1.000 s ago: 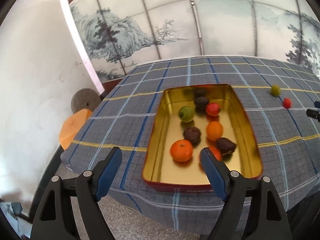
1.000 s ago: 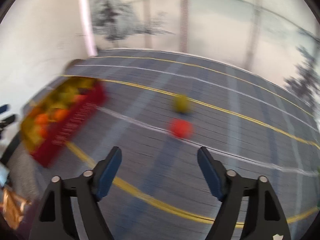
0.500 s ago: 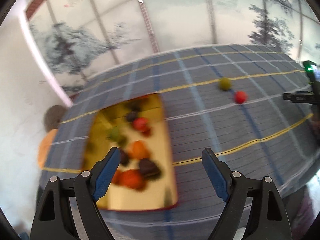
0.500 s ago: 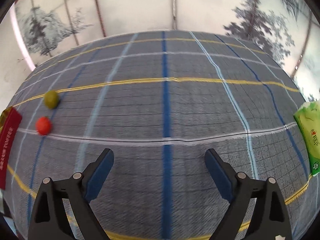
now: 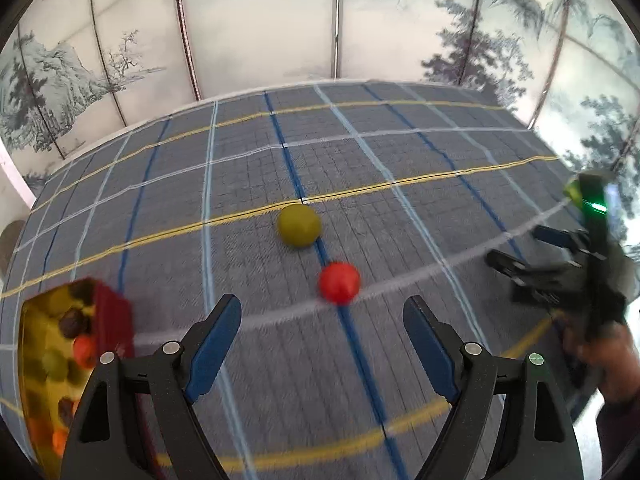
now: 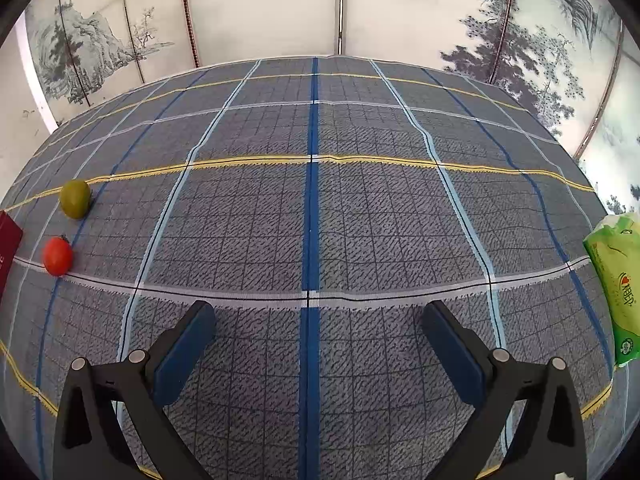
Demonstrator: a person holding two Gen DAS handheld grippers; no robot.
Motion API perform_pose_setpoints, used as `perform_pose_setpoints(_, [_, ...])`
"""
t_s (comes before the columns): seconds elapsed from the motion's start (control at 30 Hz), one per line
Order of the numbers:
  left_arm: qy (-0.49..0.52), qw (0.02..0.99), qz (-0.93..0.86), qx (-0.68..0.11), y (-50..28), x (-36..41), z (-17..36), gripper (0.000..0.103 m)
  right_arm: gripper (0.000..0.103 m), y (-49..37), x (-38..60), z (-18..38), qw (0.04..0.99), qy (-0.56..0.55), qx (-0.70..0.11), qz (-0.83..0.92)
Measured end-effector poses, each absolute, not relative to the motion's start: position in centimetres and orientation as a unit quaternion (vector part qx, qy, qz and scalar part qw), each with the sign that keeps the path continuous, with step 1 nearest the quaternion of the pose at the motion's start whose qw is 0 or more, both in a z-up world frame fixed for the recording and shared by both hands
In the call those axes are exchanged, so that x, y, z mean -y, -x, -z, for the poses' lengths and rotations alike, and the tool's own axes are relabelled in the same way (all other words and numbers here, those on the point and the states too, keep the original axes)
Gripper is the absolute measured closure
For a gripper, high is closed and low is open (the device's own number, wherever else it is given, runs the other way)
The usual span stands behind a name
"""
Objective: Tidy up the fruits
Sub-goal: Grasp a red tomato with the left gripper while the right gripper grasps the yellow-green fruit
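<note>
A red fruit (image 5: pixel 339 282) and a green fruit (image 5: pixel 299 225) lie on the checked tablecloth, just ahead of my open, empty left gripper (image 5: pixel 322 312). A red tin with a gold inside (image 5: pixel 114 320) holds several fruits at the far left of the left wrist view. My right gripper (image 6: pixel 318 316) is open and empty above bare cloth; in its view the red fruit (image 6: pixel 57 256) and the green fruit (image 6: pixel 75 198) lie far left beside the tin's edge (image 6: pixel 9 240). The right gripper also shows in the left wrist view (image 5: pixel 528 252).
A green packet (image 6: pixel 614 280) lies at the table's right edge. A painted folding screen (image 5: pixel 260 20) stands behind the table. The tablecloth (image 6: pixel 320 200) spans the whole right wrist view.
My left gripper has swung right from over the tin to face the two loose fruits, now much closer. My right gripper has turned right, away from the fruits, then settled.
</note>
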State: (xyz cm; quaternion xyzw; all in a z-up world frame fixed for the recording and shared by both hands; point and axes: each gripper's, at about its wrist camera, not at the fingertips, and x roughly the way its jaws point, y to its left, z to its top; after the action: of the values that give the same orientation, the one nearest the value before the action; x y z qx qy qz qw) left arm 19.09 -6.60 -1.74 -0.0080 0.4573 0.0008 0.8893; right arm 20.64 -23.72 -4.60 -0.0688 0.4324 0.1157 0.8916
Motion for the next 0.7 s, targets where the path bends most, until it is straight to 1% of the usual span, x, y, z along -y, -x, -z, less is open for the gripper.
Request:
perform_pose_setpoints(0.03, [0.01,0.887,0.001,-0.461,-19.8,6.7,2.3,0.021,0.0,-20.6,23.8,4.6,0.891,0.069,-0.432,-0.117])
perform_pose_setpoints(0.17, [0.015,0.878,-0.002,-0.478,-21.9,6.6,4.2,0.037,0.0,-20.4,23.8,4.6,0.891,0.067,-0.431,-0.124])
perform_pose_setpoints(0.2, [0.016,0.877,-0.004,-0.48,-22.3,6.6,4.7,0.038,0.0,-20.3,23.8,4.6,0.891,0.067,-0.431,-0.124])
perform_pose_setpoints(0.3, [0.012,0.873,-0.007,-0.487,-23.0,6.6,6.0,0.047,0.0,-20.3,23.8,4.5,0.891,0.065,-0.43,-0.132])
perform_pose_setpoints(0.37, [0.025,0.869,0.01,-0.495,-23.4,6.6,7.0,0.06,0.0,-20.3,23.8,4.5,0.891,0.064,-0.43,-0.133])
perform_pose_setpoints(0.4, [0.019,0.875,0.01,-0.484,-23.1,6.9,7.0,0.068,0.0,-20.3,23.8,4.5,0.891,0.064,-0.43,-0.134])
perform_pose_setpoints(0.43, [0.015,0.874,0.014,-0.485,-22.9,7.1,6.9,0.073,0.0,-20.3,23.8,4.5,0.891,0.063,-0.43,-0.135])
perform_pose_setpoints(0.5, [-0.004,0.875,0.003,-0.484,-22.4,7.9,6.8,0.073,0.0,-20.3,23.8,4.5,0.89,0.065,-0.43,-0.135])
perform_pose_setpoints(0.7, [0.037,0.889,0.004,-0.456,-18.2,7.1,3.4,0.073,0.0,-20.4,24.2,4.3,0.892,0.049,-0.427,-0.141])
